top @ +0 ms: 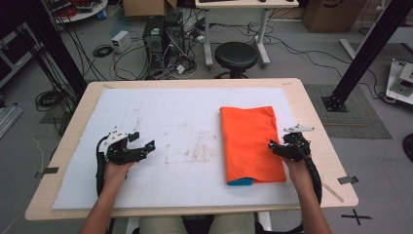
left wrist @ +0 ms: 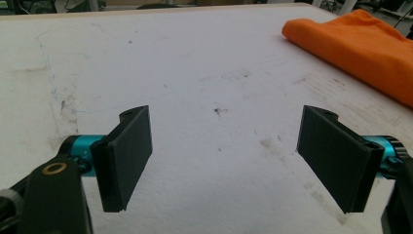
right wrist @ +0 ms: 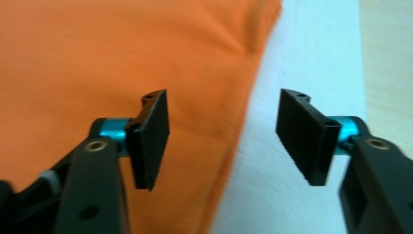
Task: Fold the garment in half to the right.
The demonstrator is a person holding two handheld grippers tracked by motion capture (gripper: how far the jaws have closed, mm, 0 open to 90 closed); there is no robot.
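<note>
My right claw (top: 275,146) hangs spread wide at the right edge of the folded orange cloth (top: 251,144), 1 jaw over the fabric and 1 over bare white surface (top: 160,126), probably lined up to take that edge. My left claw (top: 144,142), also spread and empty, waits over open room well left of the cloth.

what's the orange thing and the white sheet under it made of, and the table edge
The orange cloth looks like soft matte fabric: it lies folded with rounded edges and faint creases, and a blue layer peeks out at its near end. The white sheet seems a matte foam or paper board, going by its grainy, scuffed, stained surface; which one is unclear. The table rim looks like pale wood laminate.
</note>
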